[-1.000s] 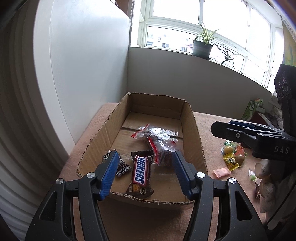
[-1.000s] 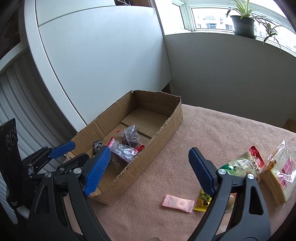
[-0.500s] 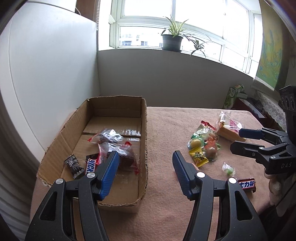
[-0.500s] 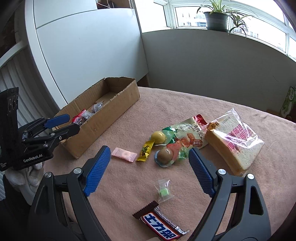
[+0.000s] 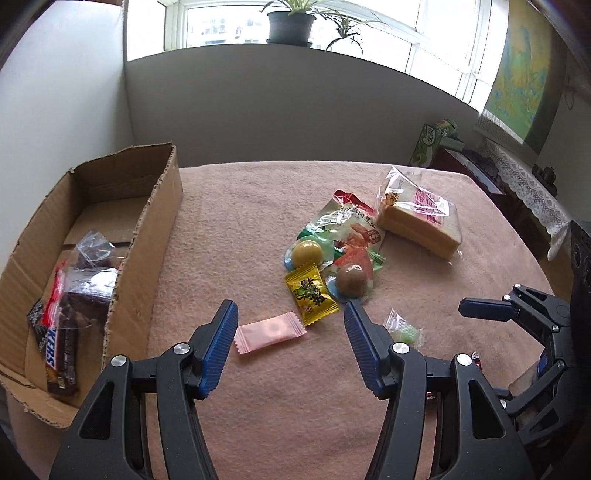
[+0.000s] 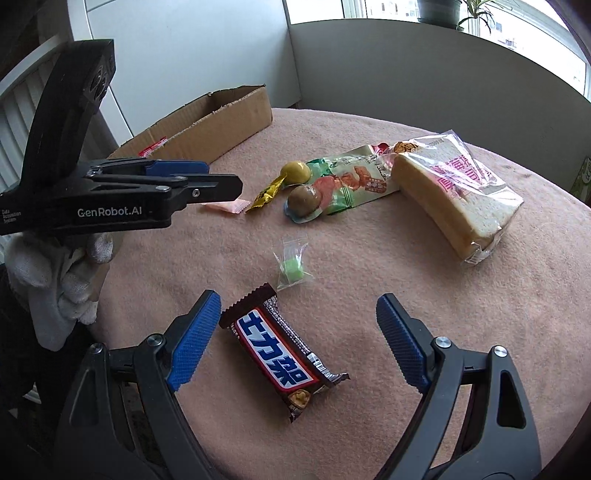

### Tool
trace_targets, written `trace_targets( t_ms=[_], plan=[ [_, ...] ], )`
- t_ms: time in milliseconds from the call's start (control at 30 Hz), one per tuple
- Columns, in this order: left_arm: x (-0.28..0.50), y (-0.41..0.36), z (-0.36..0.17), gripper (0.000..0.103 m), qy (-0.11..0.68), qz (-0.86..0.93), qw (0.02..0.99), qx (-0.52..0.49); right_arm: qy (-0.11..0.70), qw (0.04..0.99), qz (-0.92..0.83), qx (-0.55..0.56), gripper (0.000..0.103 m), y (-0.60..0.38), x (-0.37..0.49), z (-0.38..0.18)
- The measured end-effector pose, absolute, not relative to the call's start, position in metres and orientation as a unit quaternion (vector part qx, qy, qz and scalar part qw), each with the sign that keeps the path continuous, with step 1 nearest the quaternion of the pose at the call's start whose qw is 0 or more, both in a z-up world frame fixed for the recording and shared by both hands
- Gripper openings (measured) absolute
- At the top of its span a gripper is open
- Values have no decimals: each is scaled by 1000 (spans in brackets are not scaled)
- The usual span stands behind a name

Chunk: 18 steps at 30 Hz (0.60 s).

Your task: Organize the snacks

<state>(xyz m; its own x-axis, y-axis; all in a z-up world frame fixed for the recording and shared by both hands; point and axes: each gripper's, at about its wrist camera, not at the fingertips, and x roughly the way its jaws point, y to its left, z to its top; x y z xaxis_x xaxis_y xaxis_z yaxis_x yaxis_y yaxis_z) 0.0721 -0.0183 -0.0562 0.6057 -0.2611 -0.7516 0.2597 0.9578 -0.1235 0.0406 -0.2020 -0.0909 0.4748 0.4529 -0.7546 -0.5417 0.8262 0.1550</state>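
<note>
Two grippers over a pink-cloth table [image 5: 258, 229], both angled down, both empty. Left gripper [image 5: 290, 332]: jaws roughly half open, nothing between the pads, poised above a pink candy wrapper [image 5: 271, 332] that lies flat on the cloth between the blue fingertips, apart from both. Right gripper [image 6: 295, 332]: jaws wide apart, nothing gripped; a dark chocolate bar [image 6: 282, 354] with blue-white lettering lies on the cloth between the fingers, close to the left one, not touched. White-gloved hand [image 6: 55, 280] holds the left gripper in the right wrist view. Loose snacks in the table's middle: yellow sachet [image 5: 310, 293], yellow ball candy [image 5: 308, 253], brown ball candy [image 5: 351, 282], clear snack pouch with red print [image 5: 349, 225], bagged sliced bread [image 5: 419, 225], small clear bag with a green sweet [image 6: 291, 266] just beyond the chocolate bar. Cardboard box [image 5: 155, 236] at the table's left edge, open top, already holding a Snickers bar [image 5: 59, 354] and clear-wrapped dark snacks [image 5: 86, 284]. Potted plant [image 5: 290, 22] on the windowsill behind.
</note>
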Motion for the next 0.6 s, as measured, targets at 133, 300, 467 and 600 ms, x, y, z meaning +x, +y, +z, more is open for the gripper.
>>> trace_targets(
  t_ms=[133,300,467,600],
  plan=[
    [82,-30,-62,59,432,-142,891,1,426,851,299,-67,89,-197,37,-98],
    [94,-36,-73,59,450,-133,883,0,425,850,304,-71,89,-195,36,-100],
    [99,-35,-82,59,465,-126,876,-4,426,849,304,-75,84,-192,35,-102],
    [103,-30,-84,52,471,-123,874,-16,426,849,302,-87,83,-186,35,-104]
  ],
)
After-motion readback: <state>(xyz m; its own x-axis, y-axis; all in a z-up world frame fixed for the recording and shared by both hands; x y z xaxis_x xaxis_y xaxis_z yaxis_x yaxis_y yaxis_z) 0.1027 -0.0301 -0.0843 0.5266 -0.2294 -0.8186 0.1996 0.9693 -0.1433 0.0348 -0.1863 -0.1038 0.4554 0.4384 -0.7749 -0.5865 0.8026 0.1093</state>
